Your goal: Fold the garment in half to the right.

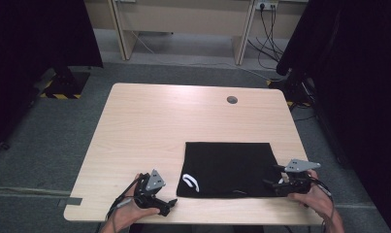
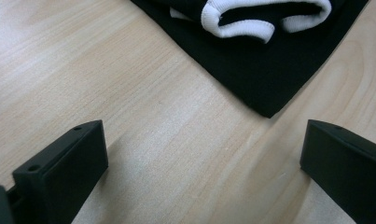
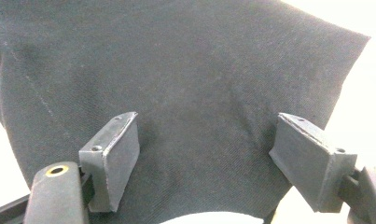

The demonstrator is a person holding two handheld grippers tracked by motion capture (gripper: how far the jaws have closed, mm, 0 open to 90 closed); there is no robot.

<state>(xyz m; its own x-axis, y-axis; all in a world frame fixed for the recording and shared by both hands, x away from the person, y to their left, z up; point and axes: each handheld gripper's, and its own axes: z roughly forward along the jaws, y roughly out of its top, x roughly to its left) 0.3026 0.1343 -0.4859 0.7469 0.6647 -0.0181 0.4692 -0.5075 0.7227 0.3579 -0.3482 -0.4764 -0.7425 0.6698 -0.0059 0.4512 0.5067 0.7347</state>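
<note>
1. Cloth [image 1: 229, 167], black and folded flat, lies on the table [image 1: 149, 126] near my edge, right of the middle; I place everything else from it.
2. Left gripper [image 1: 170, 206] sits off the cloth's near left corner, over bare wood. Its jaws stand wide apart with nothing between them, and in the left gripper view the corner [image 2: 269, 109] lies just ahead of them.
3. Right gripper [image 1: 269, 185] is at the cloth's near right corner. Its jaws stand apart above the fabric [image 3: 190, 93], gripping nothing.
4. White band [image 1: 190, 182] curls on the cloth near its left edge; the left gripper view cuts off its top.
5. Whether the right jaw tips touch the cloth I cannot tell. The cloth's near edge under that gripper is hidden.
</note>
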